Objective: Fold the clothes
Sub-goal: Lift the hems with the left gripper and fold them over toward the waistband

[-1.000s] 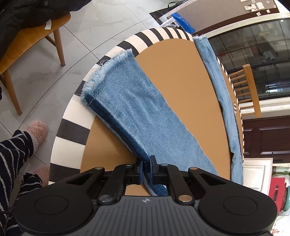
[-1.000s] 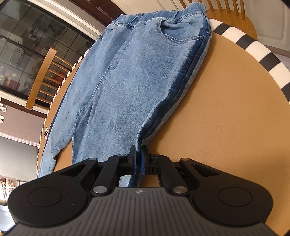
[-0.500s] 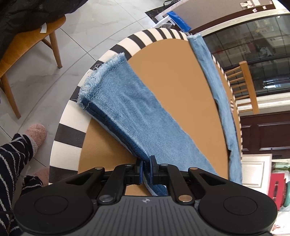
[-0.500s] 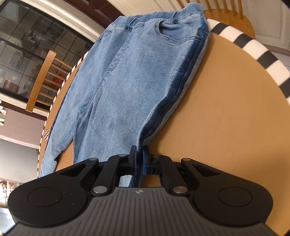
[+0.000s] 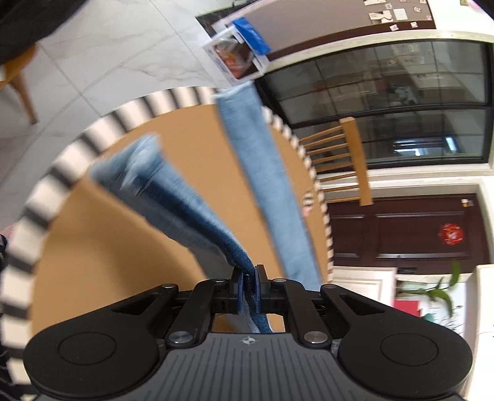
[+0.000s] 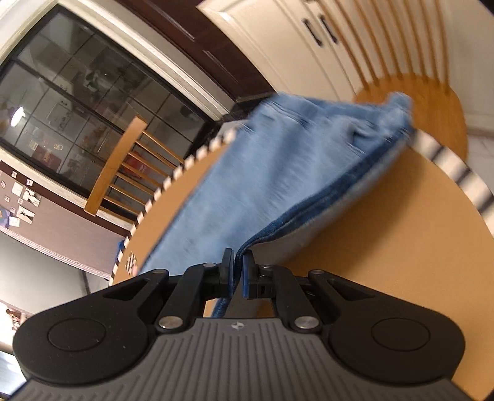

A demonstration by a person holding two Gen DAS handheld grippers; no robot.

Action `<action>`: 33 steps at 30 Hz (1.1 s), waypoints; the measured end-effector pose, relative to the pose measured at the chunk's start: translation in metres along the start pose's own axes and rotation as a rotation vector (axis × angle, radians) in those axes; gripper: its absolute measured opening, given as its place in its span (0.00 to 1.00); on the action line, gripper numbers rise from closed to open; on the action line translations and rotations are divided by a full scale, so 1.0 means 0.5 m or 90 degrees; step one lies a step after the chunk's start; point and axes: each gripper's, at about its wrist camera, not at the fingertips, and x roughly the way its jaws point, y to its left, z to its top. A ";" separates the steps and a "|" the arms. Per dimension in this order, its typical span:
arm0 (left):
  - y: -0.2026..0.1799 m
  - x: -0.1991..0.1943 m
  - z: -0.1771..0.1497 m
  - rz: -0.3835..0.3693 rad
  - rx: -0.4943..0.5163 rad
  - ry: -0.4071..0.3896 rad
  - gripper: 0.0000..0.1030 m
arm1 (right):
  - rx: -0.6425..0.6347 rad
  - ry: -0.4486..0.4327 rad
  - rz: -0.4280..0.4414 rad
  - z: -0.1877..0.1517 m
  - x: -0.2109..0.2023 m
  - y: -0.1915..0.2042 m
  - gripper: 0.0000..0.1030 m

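1. The left claw was clamped on the jeans leg edge, raised above the bench.
2. The right claw pinched the jeans' side seam, fabric lifted off the bench.

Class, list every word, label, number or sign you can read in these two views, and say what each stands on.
None can be read.
red ornament on the dark door: too blurred.
papers on the pinboard: too small.
blue-and-white box on the floor: print blurred.
emblem on the right gripper's body: a symbol, no letters.
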 end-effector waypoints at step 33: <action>-0.043 0.506 0.492 0.079 -0.181 0.144 0.19 | 0.033 -0.085 -0.190 0.048 0.621 0.299 0.55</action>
